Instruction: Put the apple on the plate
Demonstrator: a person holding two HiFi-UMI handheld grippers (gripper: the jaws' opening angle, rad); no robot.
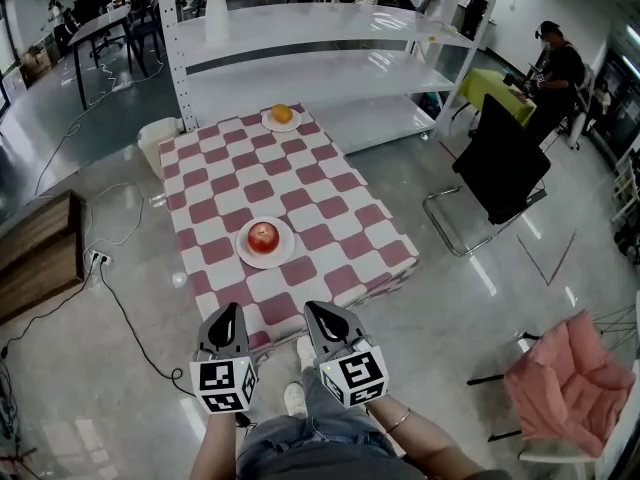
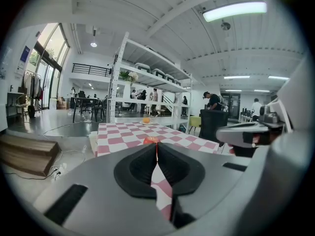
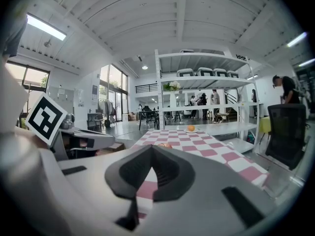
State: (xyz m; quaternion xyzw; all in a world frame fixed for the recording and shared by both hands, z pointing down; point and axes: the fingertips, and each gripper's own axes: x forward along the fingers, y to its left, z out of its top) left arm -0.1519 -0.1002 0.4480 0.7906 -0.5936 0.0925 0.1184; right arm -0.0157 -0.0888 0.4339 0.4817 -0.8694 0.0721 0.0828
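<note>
Head view: a white shelf rack (image 1: 320,68) stands behind the far end of the desk (image 1: 330,203), which is covered with a red-and-white checked cloth. A black chair (image 1: 497,168) stands well apart from the desk, at the picture's right. A white bin (image 1: 158,138) stands just beside the desk's far left corner; its contents cannot be made out.

Two sets of tongs are held side by side over the floor, short of the desk's near edge.
- Left tongs (image 1: 229,313): the left gripper view shows the tips pressed together with nothing between them.
- Right tongs (image 1: 314,311): the right gripper view shows the tips meeting, also empty.

Both point toward the desk.

Containers on the desk:
- Near plate (image 1: 243,246): white and round, close to the desk's near end. It holds the apple (image 1: 263,236), red, resting at the plate's centre.
- Far plate (image 1: 270,123): white, smaller in the picture, at the desk's far end in front of the rack. It holds one orange fruit (image 1: 282,114).

The two plates are well apart. In both gripper views the apple shows just past the closed tips, on the desk and clear of them.
</note>
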